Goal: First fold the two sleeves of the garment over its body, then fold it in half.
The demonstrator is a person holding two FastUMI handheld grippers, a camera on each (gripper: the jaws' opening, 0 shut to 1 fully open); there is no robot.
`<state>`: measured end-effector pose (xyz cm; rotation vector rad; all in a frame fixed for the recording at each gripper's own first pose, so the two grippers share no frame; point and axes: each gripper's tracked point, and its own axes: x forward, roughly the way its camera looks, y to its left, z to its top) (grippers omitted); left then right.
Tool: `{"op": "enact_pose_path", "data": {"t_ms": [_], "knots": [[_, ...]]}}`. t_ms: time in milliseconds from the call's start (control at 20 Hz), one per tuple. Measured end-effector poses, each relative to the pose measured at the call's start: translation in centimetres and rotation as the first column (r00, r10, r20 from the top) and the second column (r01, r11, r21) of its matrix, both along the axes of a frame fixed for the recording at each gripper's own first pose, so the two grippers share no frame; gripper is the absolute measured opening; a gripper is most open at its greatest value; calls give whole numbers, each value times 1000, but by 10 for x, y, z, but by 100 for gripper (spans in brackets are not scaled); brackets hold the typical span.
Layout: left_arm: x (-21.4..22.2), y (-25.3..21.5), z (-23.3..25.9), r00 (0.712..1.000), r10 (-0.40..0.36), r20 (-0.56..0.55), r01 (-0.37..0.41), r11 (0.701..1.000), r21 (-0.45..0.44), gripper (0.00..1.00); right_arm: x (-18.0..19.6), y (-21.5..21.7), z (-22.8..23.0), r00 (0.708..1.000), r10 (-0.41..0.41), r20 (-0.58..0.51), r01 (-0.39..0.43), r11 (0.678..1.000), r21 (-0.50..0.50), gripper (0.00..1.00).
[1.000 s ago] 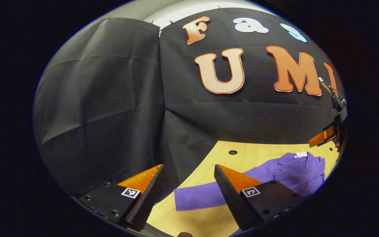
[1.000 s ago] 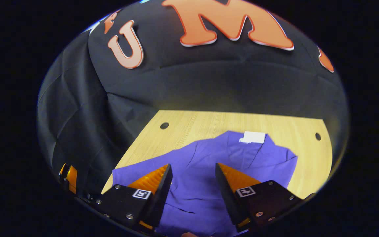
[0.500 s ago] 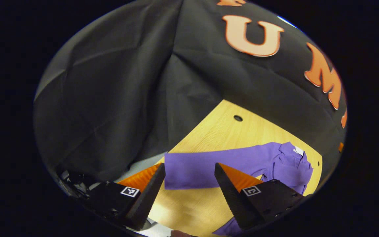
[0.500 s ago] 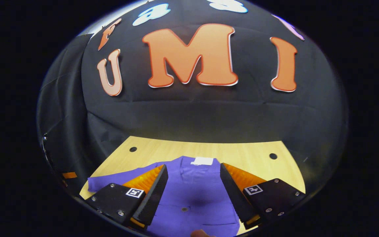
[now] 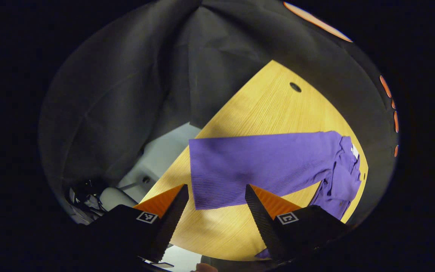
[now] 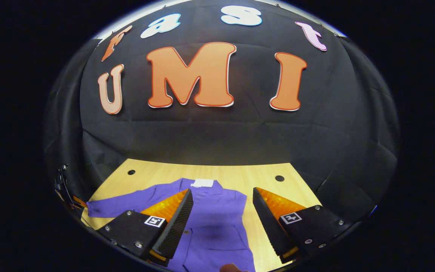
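Observation:
A purple button-up garment (image 6: 213,223) lies flat on the wooden table (image 6: 263,177), collar with a white tag (image 6: 201,183) toward the far wall. One long sleeve (image 5: 263,164) stretches out flat to the side, its cuff end (image 5: 198,173) near the table's edge. My left gripper (image 5: 215,196) is open and hovers just above and short of that cuff, touching nothing. My right gripper (image 6: 221,200) is open too, held above the garment's body with nothing between its fingers. The garment's other side looks narrow, its edge (image 6: 244,211) running straight down.
The table's rim (image 5: 164,177) drops off just left of the cuff, with grey floor (image 5: 157,155) and cables (image 5: 85,192) below. Round holes (image 6: 279,178) sit near the table's far corners. Black cloth wall stands close behind.
My left gripper has tilted down and moved in toward the sleeve's cuff. My right gripper has pulled back and risen from over the garment's body. Both stay open.

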<state>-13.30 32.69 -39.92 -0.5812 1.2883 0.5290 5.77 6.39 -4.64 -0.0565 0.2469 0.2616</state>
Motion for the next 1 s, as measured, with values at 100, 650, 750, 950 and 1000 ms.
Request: {"op": "enact_pose_path", "data": {"t_ms": [100,650,750,950,1000], "knots": [[1,1,-15,999,-7,-48,5,999,-35,98,-9,-13,-5,999,-38,-11,38,999,-12,95],[17,-1,-47,980,-46,-195,52,998,27,94,-25,-63,-3,994,-109,-14,110,994,10,95],[21,-15,-46,977,-38,-209,39,999,0,56,-23,-73,-1,992,-122,-7,123,992,36,95],[24,-30,-41,981,-34,-189,30,999,-26,15,-32,-92,-3,991,-136,-6,136,990,26,95],[30,-33,-37,985,-42,-168,38,999,-27,15,-34,-97,-2,990,-141,-6,141,990,29,95]]}}
